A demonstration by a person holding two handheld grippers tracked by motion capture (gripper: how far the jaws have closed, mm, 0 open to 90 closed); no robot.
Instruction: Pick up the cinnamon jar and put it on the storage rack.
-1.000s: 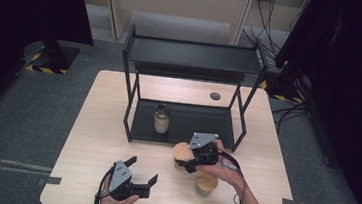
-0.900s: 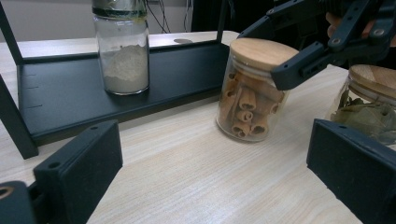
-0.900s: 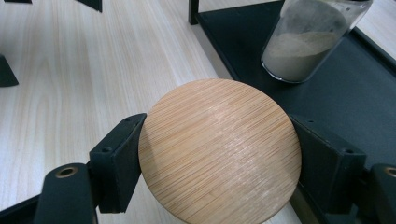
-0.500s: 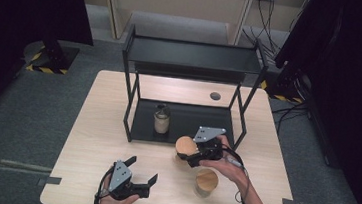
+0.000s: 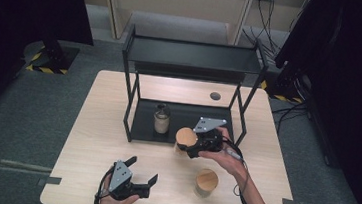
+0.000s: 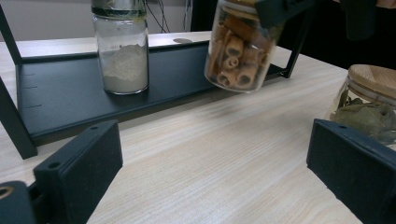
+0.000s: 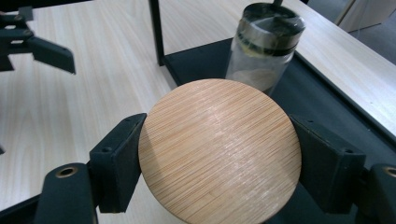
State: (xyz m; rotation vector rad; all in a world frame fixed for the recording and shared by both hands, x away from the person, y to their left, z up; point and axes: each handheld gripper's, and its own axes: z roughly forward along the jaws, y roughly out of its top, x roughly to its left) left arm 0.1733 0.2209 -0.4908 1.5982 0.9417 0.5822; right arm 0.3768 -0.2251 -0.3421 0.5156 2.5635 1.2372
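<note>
**At the rack's front edge: jar of rolled sticks held aloft in the right gripper**

Over the table [image 5: 95, 139], just in front of the black two-tier rack [image 5: 193, 58], the right gripper [image 5: 200, 143] is clamped on a glass jar of rolled sticks [image 6: 240, 51]. Both jaws press the sides of its round bamboo lid [image 7: 219, 149], one on each flank. Jar hangs clear of the wood, tilted, its base leaning toward the rack's lower shelf [image 6: 60, 102]; the left gripper view shows a gap between base and tabletop.

On the lower shelf, left of the held jar and a little behind it: a jar of pale powder [image 5: 161, 119], upright, dark-banded cap, apart from the held jar.

On the tabletop to the right of the left gripper, near the front edge: a jar of green leaves [image 5: 206, 183] with a bamboo lid, upright, standing alone below the right hand [image 5: 224, 156].

Left gripper [image 5: 143, 171] at the near left of the table, jaws spread wide, nothing between them, pointing toward the rack. Left hand [image 5: 111, 203] grips it from below.

Small dark round hole [image 5: 214, 95] in the tabletop behind the rack
</note>
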